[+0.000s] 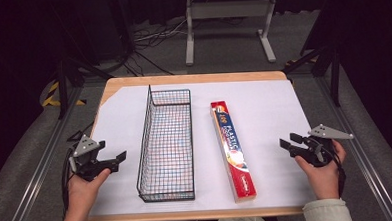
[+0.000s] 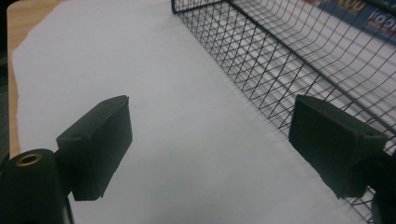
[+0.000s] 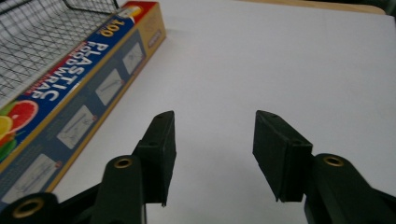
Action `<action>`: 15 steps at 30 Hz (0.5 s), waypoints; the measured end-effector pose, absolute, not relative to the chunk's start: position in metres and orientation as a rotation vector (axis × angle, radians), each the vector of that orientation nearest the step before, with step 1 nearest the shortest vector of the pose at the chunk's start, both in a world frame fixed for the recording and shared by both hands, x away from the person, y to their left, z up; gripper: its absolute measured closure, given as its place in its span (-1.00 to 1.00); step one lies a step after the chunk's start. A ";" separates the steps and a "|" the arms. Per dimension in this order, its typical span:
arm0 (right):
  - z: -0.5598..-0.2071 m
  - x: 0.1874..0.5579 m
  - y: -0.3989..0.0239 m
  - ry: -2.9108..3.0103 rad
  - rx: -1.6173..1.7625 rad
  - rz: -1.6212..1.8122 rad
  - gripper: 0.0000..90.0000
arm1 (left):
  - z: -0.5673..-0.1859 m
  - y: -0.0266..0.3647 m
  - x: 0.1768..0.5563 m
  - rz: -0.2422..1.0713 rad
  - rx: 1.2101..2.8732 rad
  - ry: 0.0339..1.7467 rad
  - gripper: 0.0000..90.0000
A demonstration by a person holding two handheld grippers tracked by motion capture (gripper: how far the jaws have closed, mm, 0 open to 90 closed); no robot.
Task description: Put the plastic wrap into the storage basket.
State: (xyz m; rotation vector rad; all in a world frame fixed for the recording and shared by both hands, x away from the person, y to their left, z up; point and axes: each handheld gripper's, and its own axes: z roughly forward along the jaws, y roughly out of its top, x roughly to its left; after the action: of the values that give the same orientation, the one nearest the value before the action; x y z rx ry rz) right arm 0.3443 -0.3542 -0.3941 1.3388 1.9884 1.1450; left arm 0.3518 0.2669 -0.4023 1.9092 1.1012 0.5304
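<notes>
The left gripper (image 1: 106, 155) and right gripper (image 1: 291, 140) both gape apart over the white sheet (image 1: 264, 112), touching nothing. Between them lie one wire basket (image 1: 166, 144) and one plastic wrap box (image 1: 232, 149), side by side.

We note a table (image 1: 192, 79) with a light wooden top — nearly all of it covered by a white sheet (image 1: 269, 117), the wood showing as a strip along the far edge and at the far left corner, where the sheet is cut at a slant. Directly on the sheet lie two things, side by side and apart: a long black wire basket (image 1: 165, 147) left of centre, and a long narrow plastic wrap box (image 1: 233, 150) right of centre — both run lengthwise from near edge to far. The box lies flat, printed face up.
</notes>
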 end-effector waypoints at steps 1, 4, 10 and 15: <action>-0.393 0.345 -0.353 1.990 1.347 1.126 0.03 | -0.401 0.266 0.351 0.536 1.907 1.094 -0.68; -0.391 0.346 -0.351 1.989 1.354 1.140 -0.04 | -0.399 0.264 0.349 0.542 1.914 1.092 -0.67; -0.386 0.346 -0.345 1.946 1.424 1.235 -0.17 | -0.396 0.264 0.346 0.542 1.901 1.098 -0.66; -0.374 0.348 -0.337 1.960 1.372 1.260 -0.17 | -0.396 0.264 0.347 0.538 1.903 1.100 -0.66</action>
State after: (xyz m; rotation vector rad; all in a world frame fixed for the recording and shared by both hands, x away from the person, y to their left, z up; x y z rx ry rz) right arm 0.3479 -0.3369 -0.3735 1.3719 1.9595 1.2603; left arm 0.3468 0.2640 -0.3964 1.9034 1.1002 0.5382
